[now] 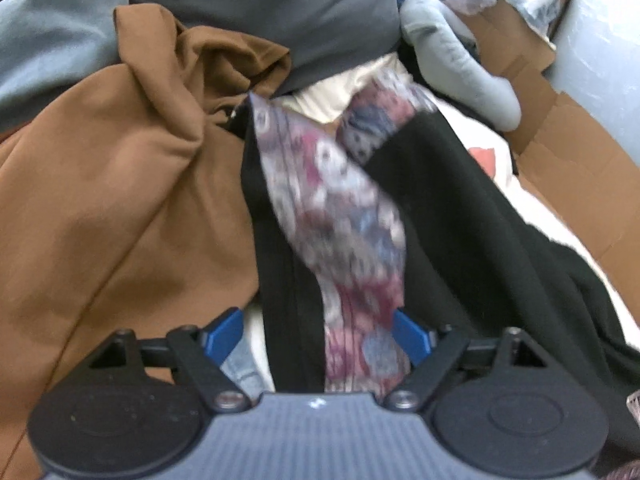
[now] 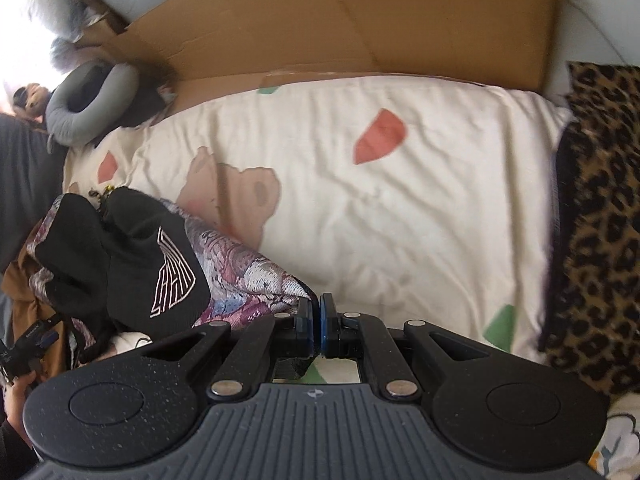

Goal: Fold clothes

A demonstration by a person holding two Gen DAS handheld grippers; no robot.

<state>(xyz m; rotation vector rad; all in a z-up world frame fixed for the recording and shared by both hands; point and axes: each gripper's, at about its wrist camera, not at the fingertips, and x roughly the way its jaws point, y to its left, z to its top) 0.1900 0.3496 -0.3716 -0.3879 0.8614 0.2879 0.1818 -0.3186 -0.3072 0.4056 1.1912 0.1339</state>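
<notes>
My left claw (image 1: pixel 320 336) gapes over the black garment with patterned purple lining (image 1: pixel 344 216); my right claw (image 2: pixel 316 322) is pinched on that lining's edge above the cream printed bedsheet (image 2: pixel 400 208).

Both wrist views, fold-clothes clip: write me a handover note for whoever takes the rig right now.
Left tongs: open, the patterned garment and its black part lying between the fingers, not pinched.
Right tongs: shut; a corner of the patterned garment seems caught between the pads.
Things: that garment is bunched at the left of the cream sheet; a brown garment and grey clothes are piled beside it.
Done: nothing folded.
Left: spread the patterned garment on the bare sheet, fold it, then the pile.
</notes>
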